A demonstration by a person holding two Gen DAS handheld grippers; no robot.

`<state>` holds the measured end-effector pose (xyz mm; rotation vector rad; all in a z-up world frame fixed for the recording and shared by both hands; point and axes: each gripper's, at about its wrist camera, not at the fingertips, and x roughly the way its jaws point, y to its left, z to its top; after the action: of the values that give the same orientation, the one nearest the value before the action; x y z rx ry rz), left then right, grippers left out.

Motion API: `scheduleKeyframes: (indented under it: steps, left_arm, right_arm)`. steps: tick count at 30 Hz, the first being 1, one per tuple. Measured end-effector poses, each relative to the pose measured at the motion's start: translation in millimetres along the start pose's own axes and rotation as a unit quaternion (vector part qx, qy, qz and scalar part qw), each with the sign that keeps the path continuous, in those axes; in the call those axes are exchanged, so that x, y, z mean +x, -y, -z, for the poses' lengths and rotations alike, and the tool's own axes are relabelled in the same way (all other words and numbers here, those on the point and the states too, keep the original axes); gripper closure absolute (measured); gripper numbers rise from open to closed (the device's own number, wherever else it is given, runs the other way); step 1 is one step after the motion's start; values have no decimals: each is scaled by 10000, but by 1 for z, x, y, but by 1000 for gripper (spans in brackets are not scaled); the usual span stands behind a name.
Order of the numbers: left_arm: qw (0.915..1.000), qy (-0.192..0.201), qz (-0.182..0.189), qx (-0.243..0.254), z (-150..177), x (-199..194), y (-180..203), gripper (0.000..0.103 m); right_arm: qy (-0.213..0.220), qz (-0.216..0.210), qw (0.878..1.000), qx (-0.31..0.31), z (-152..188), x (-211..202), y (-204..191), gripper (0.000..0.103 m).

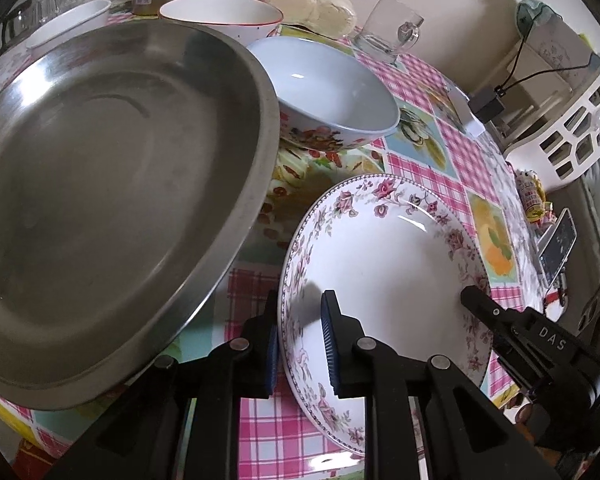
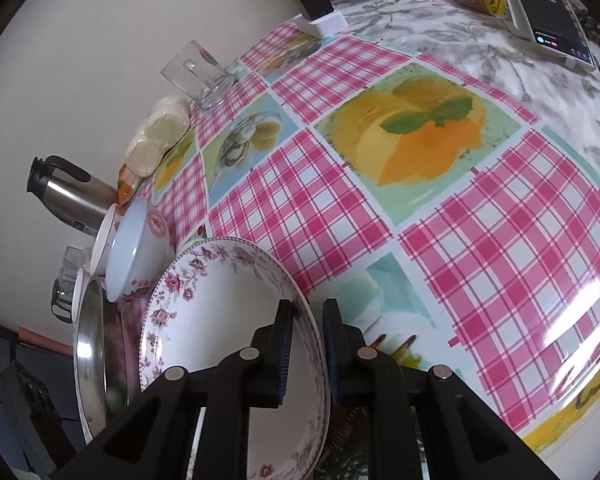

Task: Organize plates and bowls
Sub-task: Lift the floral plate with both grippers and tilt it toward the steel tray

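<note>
A white plate with a pink flower border (image 1: 380,264) is held tilted over the checked tablecloth by both grippers. My left gripper (image 1: 302,344) is shut on its left rim, one pad inside the plate and one outside. My right gripper (image 1: 476,300) grips the opposite rim; in the right wrist view the right gripper (image 2: 309,352) pinches the plate (image 2: 220,320) at its edge. A large steel tray (image 1: 112,184) lies just left of the plate. Behind stand a pale blue bowl (image 1: 332,92) and a white bowl with a red rim (image 1: 220,14).
A glass mug (image 1: 392,32), wrapped buns and a steel thermos (image 2: 68,192) stand along the wall. A phone on a stand (image 2: 552,8), a charger block (image 2: 320,20) and a white basket (image 1: 572,128) are at the right end. The tablecloth (image 2: 440,208) right of the plate is bare.
</note>
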<state>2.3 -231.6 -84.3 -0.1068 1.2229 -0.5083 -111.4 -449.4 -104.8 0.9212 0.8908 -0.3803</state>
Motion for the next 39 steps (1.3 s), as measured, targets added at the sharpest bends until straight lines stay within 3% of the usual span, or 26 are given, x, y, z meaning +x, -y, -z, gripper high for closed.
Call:
scheduleKeyframes:
  steps: [17,26,34,39]
  left_arm:
    - [9981,344,389,331,-7,-25,18,83]
    - [9926,858,624,595,-14,-62,30,83]
    - [9889,1128,865,431,-26,-92,13,83]
    - [9875,1297,833,334,-32,-108,0,83]
  right_arm:
    - [318,-51,9993,-212,-5,-33,-1,86]
    - [943,-204,9947,-356,-9,-74,-19,86]
    - [1230,-336,9899,-617,-5,-94,-48,86]
    - [1310,-389,9879,-729,1,-96,-68,86]
